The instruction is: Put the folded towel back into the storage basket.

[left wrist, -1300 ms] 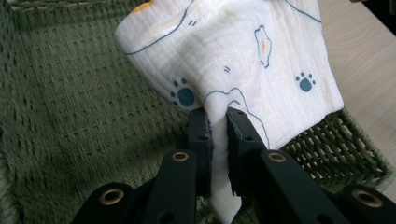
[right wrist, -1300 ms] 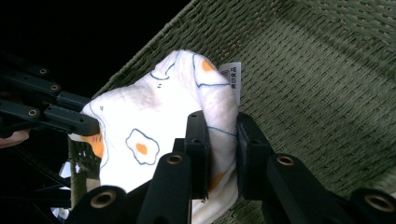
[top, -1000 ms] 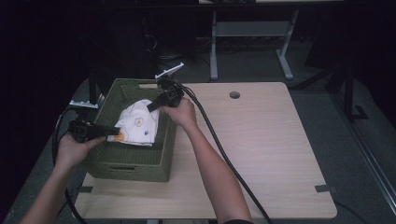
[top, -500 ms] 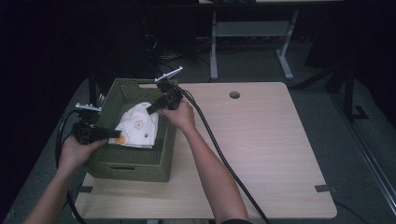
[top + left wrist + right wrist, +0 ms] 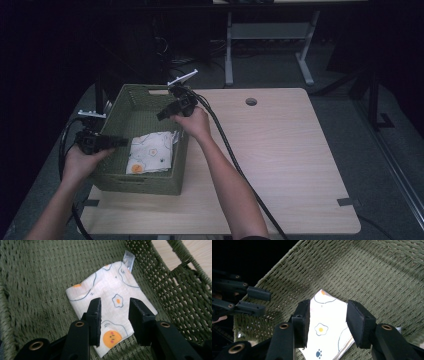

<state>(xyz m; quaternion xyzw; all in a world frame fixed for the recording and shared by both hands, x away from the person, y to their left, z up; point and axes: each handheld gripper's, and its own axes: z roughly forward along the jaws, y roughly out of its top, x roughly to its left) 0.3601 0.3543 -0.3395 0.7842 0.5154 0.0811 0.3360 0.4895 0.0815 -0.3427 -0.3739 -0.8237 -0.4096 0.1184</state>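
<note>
On the wooden table (image 5: 280, 150), a green basket (image 5: 125, 105) holds a folded cloth (image 5: 150, 152); both grippers' fingers open, empty.

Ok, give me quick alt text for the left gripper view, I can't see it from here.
A folded white cloth printed with fried eggs lies flat on the floor of a green woven basket, a small tag at its far corner against the basket wall. The left gripper hangs open above the cloth, its two black jaws apart and holding nothing.
</note>
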